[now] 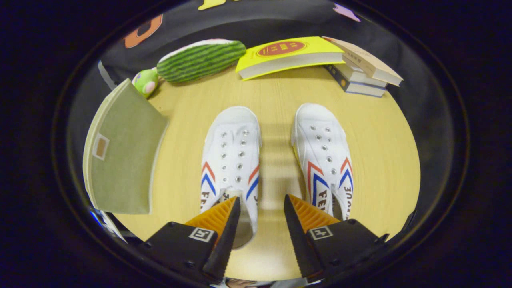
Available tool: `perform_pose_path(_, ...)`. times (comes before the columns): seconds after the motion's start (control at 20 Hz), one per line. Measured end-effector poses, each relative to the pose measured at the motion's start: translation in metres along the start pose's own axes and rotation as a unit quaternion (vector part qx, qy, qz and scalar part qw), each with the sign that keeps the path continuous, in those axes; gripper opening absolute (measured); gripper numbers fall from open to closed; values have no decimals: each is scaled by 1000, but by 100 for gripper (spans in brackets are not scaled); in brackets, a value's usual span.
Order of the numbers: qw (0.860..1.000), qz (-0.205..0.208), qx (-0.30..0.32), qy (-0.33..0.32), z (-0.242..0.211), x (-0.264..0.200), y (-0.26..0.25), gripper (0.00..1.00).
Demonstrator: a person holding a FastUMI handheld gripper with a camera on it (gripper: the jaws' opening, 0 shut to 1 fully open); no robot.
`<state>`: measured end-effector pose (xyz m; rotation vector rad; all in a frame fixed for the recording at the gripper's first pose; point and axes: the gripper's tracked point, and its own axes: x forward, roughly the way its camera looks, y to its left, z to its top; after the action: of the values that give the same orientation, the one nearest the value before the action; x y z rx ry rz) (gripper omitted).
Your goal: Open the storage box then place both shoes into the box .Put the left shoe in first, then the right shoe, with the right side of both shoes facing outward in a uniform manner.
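You are looking down on a pale wooden tabletop (276,100), lit evenly with soft shadows falling on it. Black cloth (256,28) is forming the booth wall behind it. Along the far edge, a watermelon-striped plush (200,59) is lying beside a yellow book (288,56), which is leaning on a stack of books (360,76).

Even overhead lighting, bright on the wooden table (276,108). Soft banded shadow lies just ahead of the fingers (234,218). Focus sharp centrally; fisheye bending and dimming toward the periphery.
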<state>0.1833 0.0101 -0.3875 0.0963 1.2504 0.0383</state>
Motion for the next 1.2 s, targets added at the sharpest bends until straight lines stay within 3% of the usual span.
perform_pose_path(0.05,999,38,-2,6,-1,2,10,54)
perform_pose_path(0.1,998,60,-3,-3,2,9,18,43)
perform_pose_path(0.2,998,65,-7,-9,2,3,14,9)
perform_pose_path(0.25,997,71,0,-11,2,2,15,6)
perform_pose_path(0.45,990,136,21,-23,2,-8,33,6)
perform_pose_path(0.85,977,204,45,-38,13,-56,70,6)
perform_pose_path(1.2,964,235,47,-113,46,-127,121,6)
